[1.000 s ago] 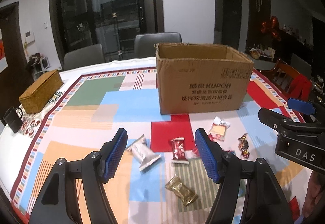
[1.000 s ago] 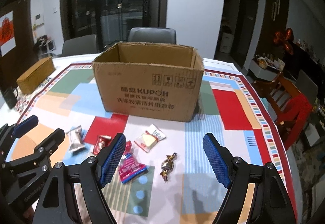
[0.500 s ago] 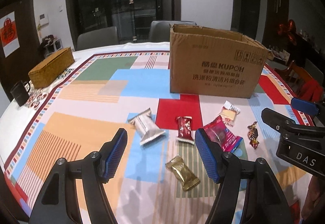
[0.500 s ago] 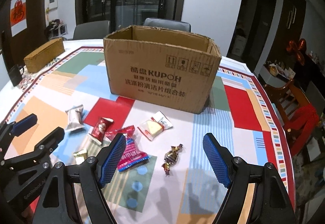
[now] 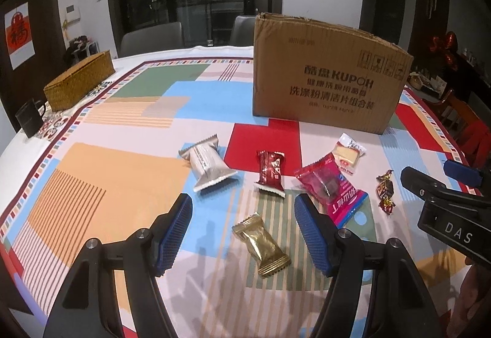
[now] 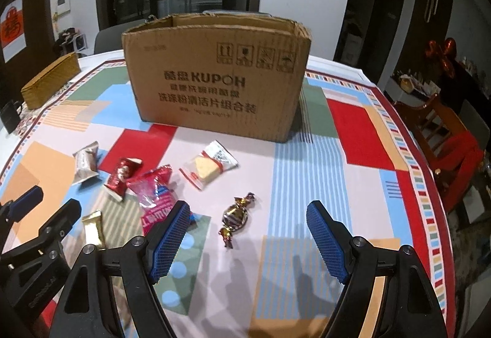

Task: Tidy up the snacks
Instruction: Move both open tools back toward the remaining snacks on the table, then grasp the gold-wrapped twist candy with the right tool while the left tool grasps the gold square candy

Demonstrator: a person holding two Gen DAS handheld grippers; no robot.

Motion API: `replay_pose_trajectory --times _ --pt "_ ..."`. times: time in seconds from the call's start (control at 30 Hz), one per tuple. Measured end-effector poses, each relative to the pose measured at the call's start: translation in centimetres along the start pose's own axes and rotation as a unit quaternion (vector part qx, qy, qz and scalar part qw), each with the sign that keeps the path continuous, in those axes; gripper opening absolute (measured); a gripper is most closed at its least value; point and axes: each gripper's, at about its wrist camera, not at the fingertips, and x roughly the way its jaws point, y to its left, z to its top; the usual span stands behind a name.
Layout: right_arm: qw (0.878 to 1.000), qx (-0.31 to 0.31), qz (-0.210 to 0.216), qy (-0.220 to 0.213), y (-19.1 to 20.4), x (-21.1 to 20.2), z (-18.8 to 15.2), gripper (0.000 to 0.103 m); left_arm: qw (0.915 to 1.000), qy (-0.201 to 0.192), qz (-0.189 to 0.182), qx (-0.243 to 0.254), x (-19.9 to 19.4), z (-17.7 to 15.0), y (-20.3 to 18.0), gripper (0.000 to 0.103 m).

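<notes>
**Colleague:** Where are the snacks right now?

**Me:** All six lie loose on the desk point(image 5: 129, 181), in front of the open cardboard box point(image 5: 328, 77). From my left camera I see a silver wrapped bar point(image 5: 207, 163) furthest left, then a dark red packet point(image 5: 271, 169) just beside it, and a pink-red pouch point(image 5: 333, 187) to its right. Behind the pouch, nearer the box, sits a clear packet with a yellow cake point(image 5: 349, 152). A twist-wrapped candy point(image 5: 385, 190) lies off to the right, apart from the rest. A gold wrapped sweet point(image 5: 262, 244) is the closest one to me.

**Colleague:** And your fingers?

**Me:** Both pairs stand open and hold nothing. My left gripper point(image 5: 242, 233) hangs over the desk with the gold sweet framed between its blue fingers point(image 5: 173, 233), not touching it. My right gripper point(image 6: 247, 241) hovers with the twist candy in the gap, nearer the left-hand pad; that pad covers one corner of the pink-red pouch in the view.

**Colleague:** Anything else on the desk?

**Me:** A patterned, colourful tablecloth point(image 6: 353, 129) covers it. At the far left edge there's a woven basket box point(image 5: 79, 83) and a black mug point(image 5: 29, 118). Grey chairs point(image 5: 150, 39) stand behind the desk.
</notes>
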Motion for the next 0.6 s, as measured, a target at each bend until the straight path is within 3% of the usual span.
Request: replay_pose_trajectory --times 0.6 --pt "0.999 0.024 0.002 0.043 -0.4 4.2 -1.3 0.079 0.9989 0.039 0.007 -0.025 3.1 -1.8 0.2 0.066"
